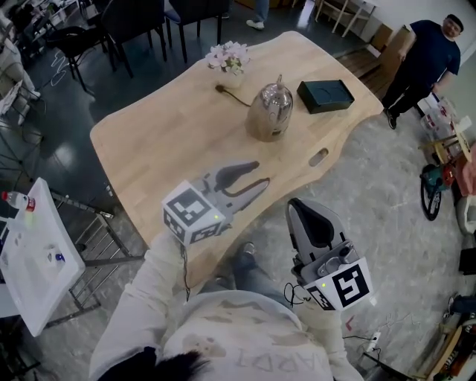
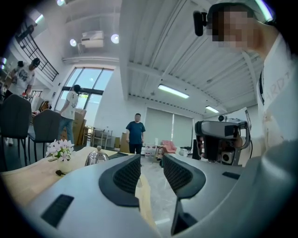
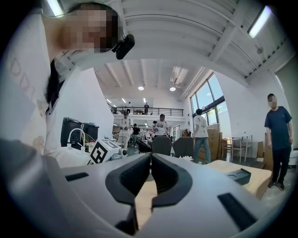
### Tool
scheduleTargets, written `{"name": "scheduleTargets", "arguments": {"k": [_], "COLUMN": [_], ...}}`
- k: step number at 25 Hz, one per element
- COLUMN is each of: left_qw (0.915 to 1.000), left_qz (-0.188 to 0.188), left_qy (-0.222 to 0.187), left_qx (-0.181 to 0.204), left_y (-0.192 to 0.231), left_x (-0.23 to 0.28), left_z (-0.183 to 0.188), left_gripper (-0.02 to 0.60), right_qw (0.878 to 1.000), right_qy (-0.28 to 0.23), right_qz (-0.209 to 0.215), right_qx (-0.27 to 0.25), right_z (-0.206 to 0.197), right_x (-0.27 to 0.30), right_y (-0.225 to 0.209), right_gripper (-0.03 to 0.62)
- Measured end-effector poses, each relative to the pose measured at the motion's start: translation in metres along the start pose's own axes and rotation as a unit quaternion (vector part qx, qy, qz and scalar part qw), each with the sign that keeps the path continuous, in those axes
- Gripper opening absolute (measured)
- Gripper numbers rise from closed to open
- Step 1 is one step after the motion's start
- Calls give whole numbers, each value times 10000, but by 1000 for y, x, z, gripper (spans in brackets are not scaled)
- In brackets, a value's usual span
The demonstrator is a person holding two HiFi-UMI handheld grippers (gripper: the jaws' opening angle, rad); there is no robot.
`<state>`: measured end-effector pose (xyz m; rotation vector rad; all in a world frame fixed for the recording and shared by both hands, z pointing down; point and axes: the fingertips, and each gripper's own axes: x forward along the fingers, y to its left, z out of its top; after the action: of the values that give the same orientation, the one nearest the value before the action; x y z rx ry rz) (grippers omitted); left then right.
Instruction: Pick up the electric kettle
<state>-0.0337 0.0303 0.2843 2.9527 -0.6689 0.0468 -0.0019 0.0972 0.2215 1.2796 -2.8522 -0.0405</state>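
Observation:
A shiny steel electric kettle (image 1: 271, 110) stands upright on the far half of the pale wooden table (image 1: 156, 149). It also shows small and far off in the left gripper view, as the kettle (image 2: 96, 157). My left gripper (image 1: 260, 173) hovers over the table's near edge, well short of the kettle and pointing toward it. Its jaws stand open with nothing between them, as the left gripper (image 2: 151, 160) shows in its own view. My right gripper (image 1: 296, 205) hangs off the table's near side over the floor. In its own view the right gripper (image 3: 151, 160) is shut and empty.
A black flat box (image 1: 325, 95) lies right of the kettle, and a small pot of white flowers (image 1: 229, 58) stands behind it. A person (image 1: 424, 59) stands past the table's far right corner. A white rack (image 1: 37, 253) is at the left. Dark chairs (image 1: 134, 22) line the far side.

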Motion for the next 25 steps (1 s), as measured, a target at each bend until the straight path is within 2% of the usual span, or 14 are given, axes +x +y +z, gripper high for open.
{"name": "scheduleTargets", "arguments": {"k": [14, 25], "left_qw": [9973, 9926], "left_qz": [20, 13], "left_qy": [575, 992], "left_qx": [-459, -702], "left_y": [85, 136], "left_x": [74, 104], "left_z": [-48, -88], "left_gripper": [159, 166], "right_qw": [9993, 9983], "right_qy": [264, 434], "right_qz": [123, 149], "right_qx": [212, 347], "right_z": [-26, -46], "right_x": [28, 41], "right_y": [-84, -132], "right_gripper": [18, 18]}}
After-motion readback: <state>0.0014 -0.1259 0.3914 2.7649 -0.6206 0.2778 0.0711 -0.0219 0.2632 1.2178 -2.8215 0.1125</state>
